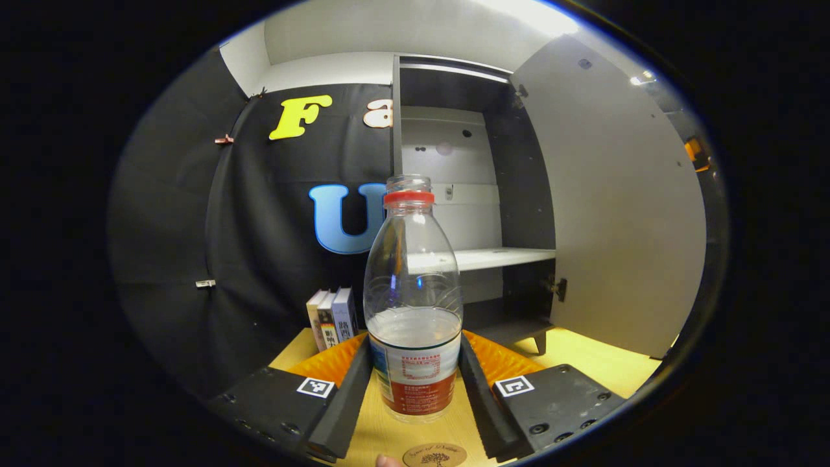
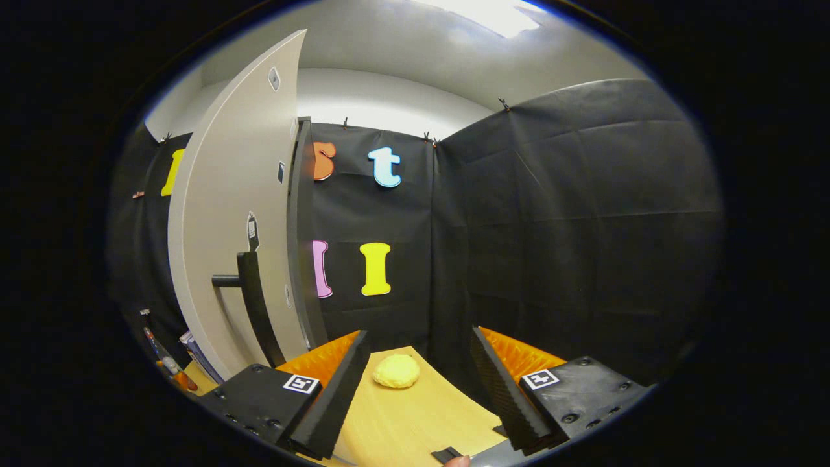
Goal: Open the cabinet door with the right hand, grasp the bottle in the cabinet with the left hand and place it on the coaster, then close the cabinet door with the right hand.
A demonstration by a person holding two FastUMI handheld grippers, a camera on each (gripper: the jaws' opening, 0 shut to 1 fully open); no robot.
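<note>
Now my left gripper (image 1: 415,383) is clenched on the bottle (image 1: 413,305), both fingers pressing its labelled lower body; it stands upright between them, over the table (image 1: 603,363), with the coaster (image 1: 434,455) just below and nearer me. It is partly filled, smooth clear plastic, so likely light, a bit slippery and squashy; low on the label seems the firmest hold. My right gripper (image 2: 418,389) hangs released, the door (image 2: 227,214) open ahead-left, its handle (image 2: 249,292) within reach and clear tabletop ahead.

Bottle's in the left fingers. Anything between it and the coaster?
Nothing visible. In the left gripper view the bottle sits between the left gripper fingers, and the coaster lies just nearer on bare yellow table, with no object between them.
</note>
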